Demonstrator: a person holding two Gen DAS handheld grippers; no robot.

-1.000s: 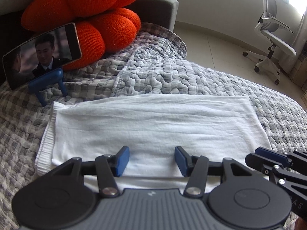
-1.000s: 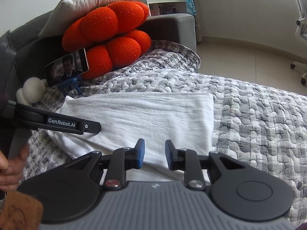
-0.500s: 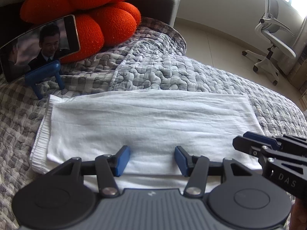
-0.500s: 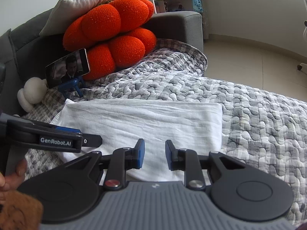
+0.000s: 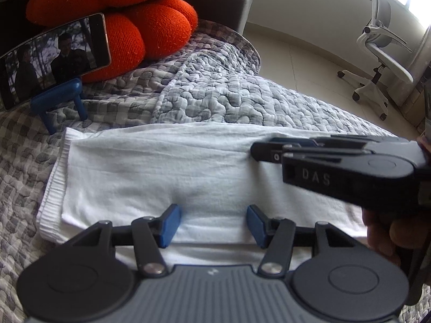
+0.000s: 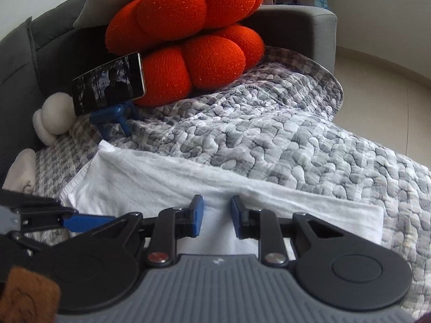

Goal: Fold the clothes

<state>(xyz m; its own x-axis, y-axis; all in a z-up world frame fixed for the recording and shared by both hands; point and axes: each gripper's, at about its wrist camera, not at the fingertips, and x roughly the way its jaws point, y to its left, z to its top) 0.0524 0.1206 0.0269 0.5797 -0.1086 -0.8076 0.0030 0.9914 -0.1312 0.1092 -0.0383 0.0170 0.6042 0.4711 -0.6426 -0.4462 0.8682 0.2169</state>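
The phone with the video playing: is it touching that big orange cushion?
Touching. In the right wrist view the phone, propped on its blue stand, leans against the orange cushion with no gap.

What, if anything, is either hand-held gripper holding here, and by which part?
Nothing is held. Both the left hand-held gripper and the right hand-held gripper hover with jaws apart over the folded white garment, gripping no fabric.

The folded cloth (image 5: 167, 172) lies flat on the quilt (image 5: 242, 102), stretching left and right just ahead of the left gripper (image 5: 211, 224) fingers. Beyond its far left corner a phone (image 5: 51, 59) stands on a stand (image 5: 59, 97), leaning against the cushion (image 5: 140, 27) behind it. The right gripper (image 5: 254, 152) reaches in from the right over the cloth's right half. An office chair (image 5: 382, 53) stands on the floor, far right.
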